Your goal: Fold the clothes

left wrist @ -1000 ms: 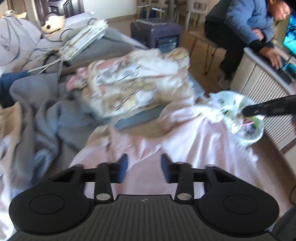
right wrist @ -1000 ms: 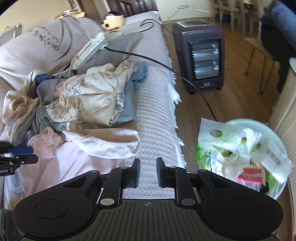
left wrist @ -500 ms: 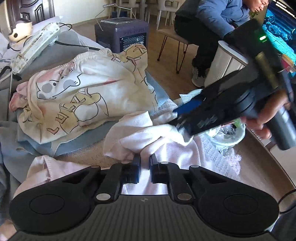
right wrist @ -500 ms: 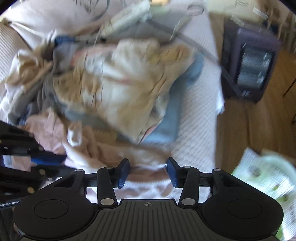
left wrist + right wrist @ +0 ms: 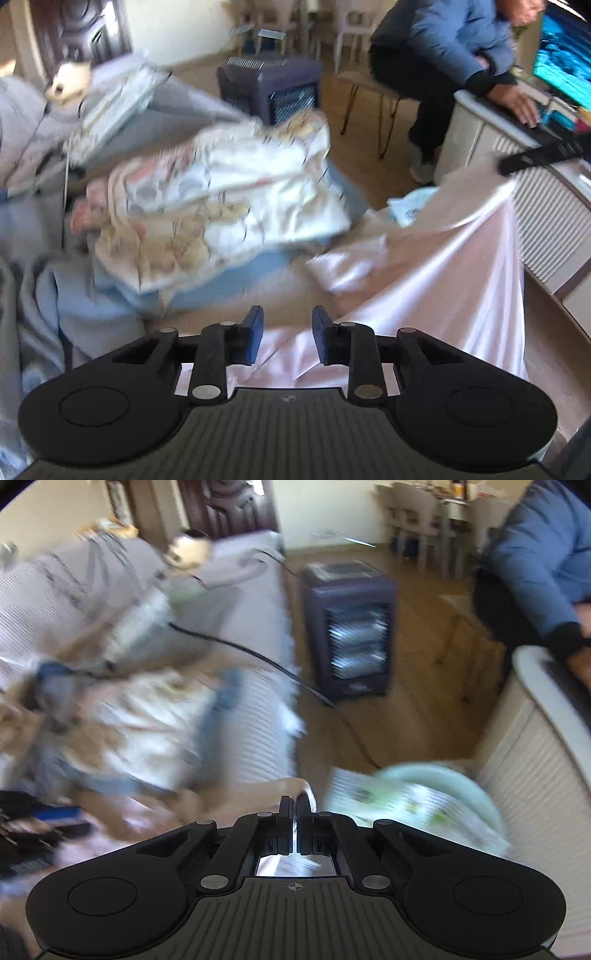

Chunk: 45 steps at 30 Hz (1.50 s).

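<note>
Nearest, L view: left gripper (image 5: 287, 334) w/ jaws spread wide, nothing between them, hovering over the near end of the pink garment (image 5: 443, 273). Cloth lies partly under the blue pads, not pinched. R view: right gripper (image 5: 294, 818) w/ jaws nearly closed, thin pale fold of that pink garment (image 5: 295, 786) clamped at the tips. Seen from L side, same gripper (image 5: 543, 157) up high, pulling one corner taut so the fabric hangs like a tent off the sofa's (image 5: 258, 709) front edge.

Further back on the seat: cartoon-print garment (image 5: 229, 206) heaped on blue and grey clothes, unfolded. Beyond, power strip (image 5: 110, 110) by the backrest, heater (image 5: 351, 635) on the floor, green bin (image 5: 436, 797) just off the sofa edge.

Risks, prob.: single-corner hold is thin, a hard tug could slip it; hanging hem could drag into bin or onto floor; L jaws closing late could bunch the cloth instead of catching a 2nd corner. Heavy blur, so details unsure.
</note>
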### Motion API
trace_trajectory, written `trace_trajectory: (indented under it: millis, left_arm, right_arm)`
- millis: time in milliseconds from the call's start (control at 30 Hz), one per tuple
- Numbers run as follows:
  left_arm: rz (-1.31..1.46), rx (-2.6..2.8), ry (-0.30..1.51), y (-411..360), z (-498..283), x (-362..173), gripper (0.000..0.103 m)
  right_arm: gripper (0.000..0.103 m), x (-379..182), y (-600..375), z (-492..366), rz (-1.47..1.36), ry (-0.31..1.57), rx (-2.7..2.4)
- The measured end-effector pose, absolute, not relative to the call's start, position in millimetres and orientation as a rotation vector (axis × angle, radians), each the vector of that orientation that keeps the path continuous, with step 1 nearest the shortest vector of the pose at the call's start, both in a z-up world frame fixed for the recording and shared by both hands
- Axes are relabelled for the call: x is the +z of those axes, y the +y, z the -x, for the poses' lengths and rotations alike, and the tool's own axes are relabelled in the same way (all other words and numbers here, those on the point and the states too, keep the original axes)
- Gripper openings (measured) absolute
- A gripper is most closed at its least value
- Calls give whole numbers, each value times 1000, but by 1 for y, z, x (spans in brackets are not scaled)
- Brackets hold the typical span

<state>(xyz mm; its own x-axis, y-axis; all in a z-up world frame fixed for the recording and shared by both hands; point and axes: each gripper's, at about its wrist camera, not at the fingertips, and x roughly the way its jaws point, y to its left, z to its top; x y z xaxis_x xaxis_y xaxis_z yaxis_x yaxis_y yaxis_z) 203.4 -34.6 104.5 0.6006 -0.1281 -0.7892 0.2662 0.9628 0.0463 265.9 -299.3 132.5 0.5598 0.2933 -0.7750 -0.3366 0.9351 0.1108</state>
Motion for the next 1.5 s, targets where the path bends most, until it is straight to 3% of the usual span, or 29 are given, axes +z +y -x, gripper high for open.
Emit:
trace_trajectory:
  millis: [133,233,333,500,567,633,667,967,1100,1300,1400,1500]
  left_arm:
    - [-165,-220,915,-30,-202,101,28]
    - [-118,-247,911,-28,-206,107,40]
    - [-99,-275,903,-38,-214,110,47]
    - [-115,-346,892,-72,-229,100,48]
    - [-144,-370,880,-85,-234,92,45]
    - [-165,-395,874,-96,-239,85,23]
    - [-163,-407,876,-99,-240,82,7]
    - [-227,-225,769,-23,-240,143,5]
    - [-256,-82,800,15,-243,135,5]
    - [-246,-55,822,17,-238,126,6]
    - [-251,-60,823,17,-240,124,6]
    - [-239,-65,824,21,-241,120,6]
  right_arm:
    - [17,114,-307,-268,64,952,285]
    - [31,119,-314,-267,3,920,304]
    - [31,120,-312,-267,-12,933,361]
    - [31,108,-294,-253,7,988,469]
    - [31,100,-288,-249,29,1010,489]
    - [31,94,-285,-245,34,1028,504]
    - [31,91,-285,-243,39,1033,507]
    - [31,83,-301,-242,8,1025,494]
    - [31,77,-310,-249,-49,1027,481]
    - [31,71,-292,-271,-215,1029,557]
    - [31,71,-263,-279,-162,994,627]
    - [47,67,-234,-286,-61,958,685]
